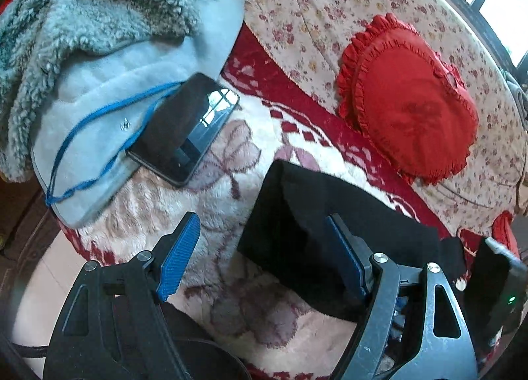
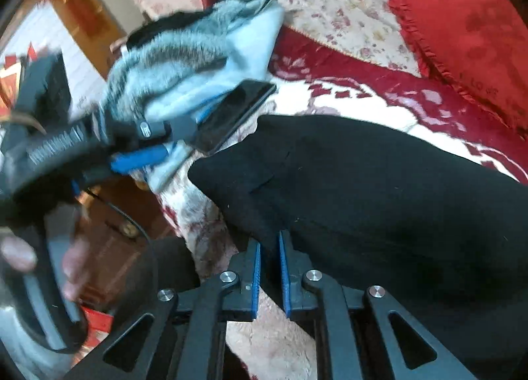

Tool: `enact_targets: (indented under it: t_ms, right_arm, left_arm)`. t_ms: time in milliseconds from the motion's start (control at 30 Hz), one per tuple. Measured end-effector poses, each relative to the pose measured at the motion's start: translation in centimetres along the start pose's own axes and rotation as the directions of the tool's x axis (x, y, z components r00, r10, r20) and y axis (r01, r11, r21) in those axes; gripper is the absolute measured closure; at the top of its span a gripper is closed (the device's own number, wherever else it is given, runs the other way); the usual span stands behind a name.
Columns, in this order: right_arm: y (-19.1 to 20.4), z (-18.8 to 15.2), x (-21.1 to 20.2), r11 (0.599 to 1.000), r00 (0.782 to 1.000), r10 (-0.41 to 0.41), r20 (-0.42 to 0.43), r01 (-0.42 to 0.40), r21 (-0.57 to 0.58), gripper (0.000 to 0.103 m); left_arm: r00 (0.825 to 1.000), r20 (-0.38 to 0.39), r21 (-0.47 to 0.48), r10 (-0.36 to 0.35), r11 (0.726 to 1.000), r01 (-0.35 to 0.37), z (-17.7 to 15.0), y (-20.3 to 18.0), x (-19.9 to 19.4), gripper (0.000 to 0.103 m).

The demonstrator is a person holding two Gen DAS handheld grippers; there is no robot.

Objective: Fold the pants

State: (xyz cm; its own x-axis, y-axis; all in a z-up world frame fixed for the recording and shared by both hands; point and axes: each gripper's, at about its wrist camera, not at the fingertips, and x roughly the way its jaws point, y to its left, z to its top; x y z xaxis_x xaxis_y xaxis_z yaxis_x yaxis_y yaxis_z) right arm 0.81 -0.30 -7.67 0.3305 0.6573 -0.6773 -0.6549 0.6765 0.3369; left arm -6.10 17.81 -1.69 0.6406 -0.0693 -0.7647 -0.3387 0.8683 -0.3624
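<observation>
Left wrist view: the left gripper point(image 1: 264, 241) has its jaws spread wide and released, holding nothing. Its right finger point(image 1: 346, 254) stands over the folded black pants point(image 1: 330, 215), though contact cannot be confirmed; its left finger point(image 1: 180, 254) stands over the blanket point(image 1: 204, 188), clear of the pants. The pants lie folded on the plush flowered blanket covering the bed, near the bed's near edge. Beyond the left finger a phone point(image 1: 184, 129) lies face up, partly on the blanket and partly on a grey fleece coat point(image 1: 109, 60), with a blue cord point(image 1: 95, 122) running across the coat to the phone. Farther back a red heart-shaped cushion point(image 1: 406, 99) rests on a flowered quilt point(image 1: 313, 17).

Right wrist view: the right gripper point(image 2: 270, 268) has its jaws narrowly parted, pads close together with a slim gap. The near edge of the pants point(image 2: 379, 198) reaches into that gap; the pads do not visibly press on the cloth, so the jaws read as released. The pants spread away to the right across the blanket point(image 2: 204, 215). To the left, blurred, the left gripper point(image 2: 138, 159) is seen side on, with a hand point(image 2: 19, 258) on its handle. Behind it lie the phone point(image 2: 237, 112), the coat point(image 2: 198, 50), the quilt point(image 2: 330, 0) and the cushion point(image 2: 462, 33).
</observation>
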Motion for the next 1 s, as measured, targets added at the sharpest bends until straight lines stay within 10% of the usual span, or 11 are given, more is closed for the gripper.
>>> enact_targets:
  t_ms: [267, 567, 1000]
  right_arm:
    - [1.1, 0.1, 0.9, 0.993, 0.998, -0.049, -0.032, 0.046, -0.106, 0.078]
    - [3.4, 1.7, 1.9, 0.990, 0.992, 0.123, -0.032, -0.125, -0.059, 0.102]
    - [-4.6, -2.0, -6.5, 0.981, 0.992, -0.072, 0.106, 0.051, 0.188, 0.088]
  left_arm:
    - [0.997, -0.065, -0.039, -0.034, 0.999, 0.031, -0.9, -0.1, 1.1, 0.025]
    - [0.996, -0.064, -0.022, -0.056, 0.998, 0.054, -0.4, -1.4, 1.5, 0.025]
    - [0.993, -0.075, -0.022, -0.091, 0.996, 0.090, -1.3, -2.1, 1.1, 0.025]
